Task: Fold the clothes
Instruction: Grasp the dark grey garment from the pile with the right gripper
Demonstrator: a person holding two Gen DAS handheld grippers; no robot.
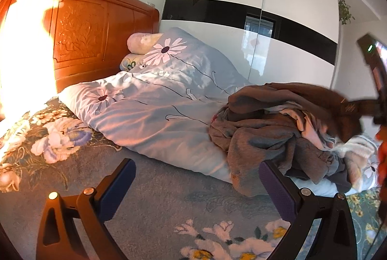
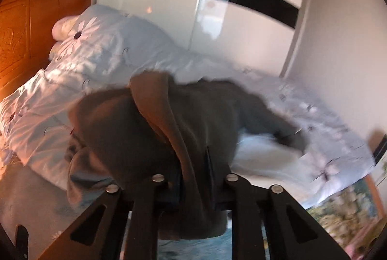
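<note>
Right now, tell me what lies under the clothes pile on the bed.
The clothes pile sits on the pale blue flowered duvet, which spreads over the floral bedspread. Pink and white garments poke out among the brown ones; anything deeper in the heap is covered.

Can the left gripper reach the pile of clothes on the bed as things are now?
Probably yes. The left gripper is open and holds nothing, and the pile lies just ahead to its right on the quilt, with nothing between them. The right gripper is lifting a brown garment there, so they might crowd.
</note>
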